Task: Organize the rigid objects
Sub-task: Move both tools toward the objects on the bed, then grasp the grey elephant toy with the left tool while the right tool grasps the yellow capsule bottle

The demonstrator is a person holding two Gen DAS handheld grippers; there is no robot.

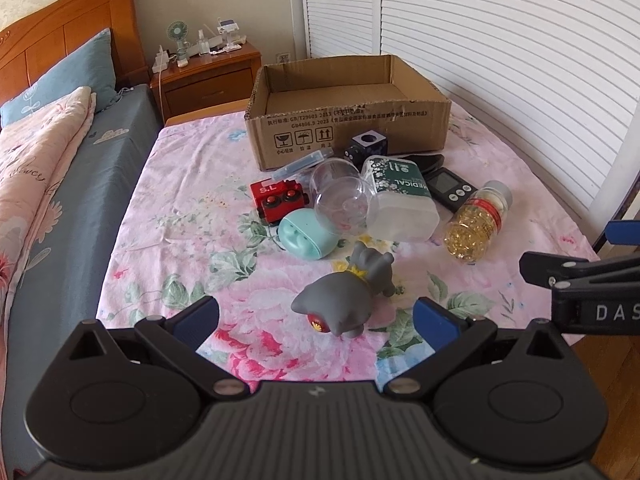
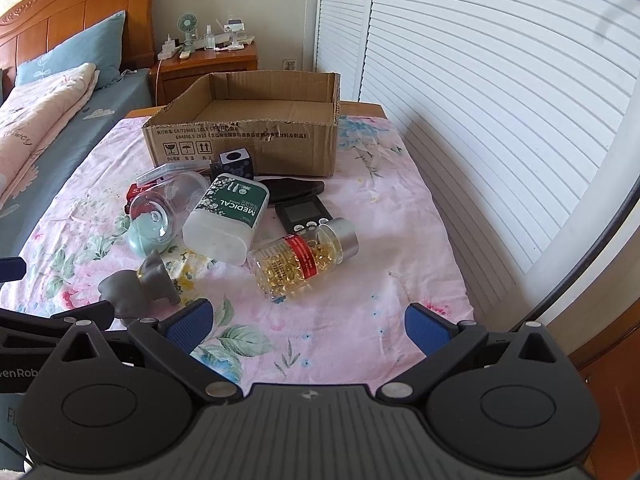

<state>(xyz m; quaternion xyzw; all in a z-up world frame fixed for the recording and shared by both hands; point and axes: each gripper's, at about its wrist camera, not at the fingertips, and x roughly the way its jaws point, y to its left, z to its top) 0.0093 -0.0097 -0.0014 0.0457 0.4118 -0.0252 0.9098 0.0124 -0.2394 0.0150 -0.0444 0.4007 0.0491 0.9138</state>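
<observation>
Two grippers were found with fingers spread apart and nothing held. The left gripper (image 1: 316,316) was positioned directly before the grey cat figurine (image 1: 346,296), which lay on its side on the floral bedcover (image 1: 180,240), between and just ahead of the blue pads (image 1: 198,320). Its long axis was observed to run away from the tool and slightly rightward, head end nearest. The left gripper was judged the nearer to it; the figurine lay off to the left of the right gripper (image 2: 308,326).

The pill bottle (image 2: 304,256) was noted lying on its side ahead of the right gripper, cap pointing right and away, near but not between the fingers.

The cardboard box (image 1: 348,128) stood open at the far side of the pile; its visible floor was seen bare, with no object inside. The clear jar (image 1: 340,200) lay tipped over and appeared to hold nothing. The medical container (image 1: 400,200) rested against it. All objects were judged yet to be boxed.
</observation>
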